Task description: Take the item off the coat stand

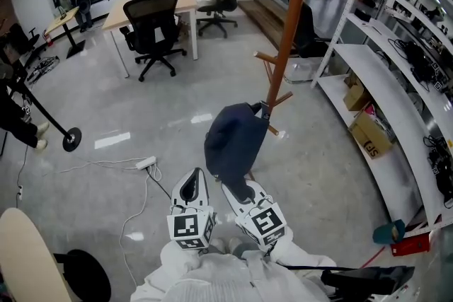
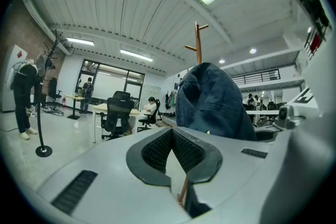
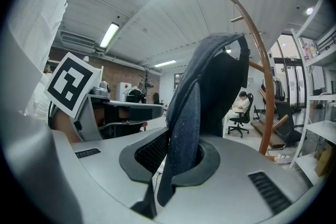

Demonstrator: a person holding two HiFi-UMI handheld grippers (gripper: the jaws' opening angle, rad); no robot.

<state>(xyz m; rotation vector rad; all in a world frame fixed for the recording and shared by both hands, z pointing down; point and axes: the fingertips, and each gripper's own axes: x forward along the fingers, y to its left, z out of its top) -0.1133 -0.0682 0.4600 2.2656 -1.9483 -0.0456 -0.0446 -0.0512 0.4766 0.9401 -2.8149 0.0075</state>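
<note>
Jacket (image 1: pixel 233 141) hem pinched in my right gripper (image 3: pixel 176 157); left gripper (image 2: pixel 173 152) pressed together, empty. Collar looks hooked on the coat stand (image 1: pixel 290 25), so I judge lifting it clear remains.

Nothing here reads as a word, number or brand. A cardboard box (image 1: pixel 371 135) on the shelf (image 1: pixel 400 107), well off to the right of the right claw (image 1: pixel 236 189), bears red print too small to make out. Behind the right claw and the left claw (image 1: pixel 192 185), each cube shows a black-and-white square marker (image 1: pixel 265 223), a pattern rather than letters.
</note>
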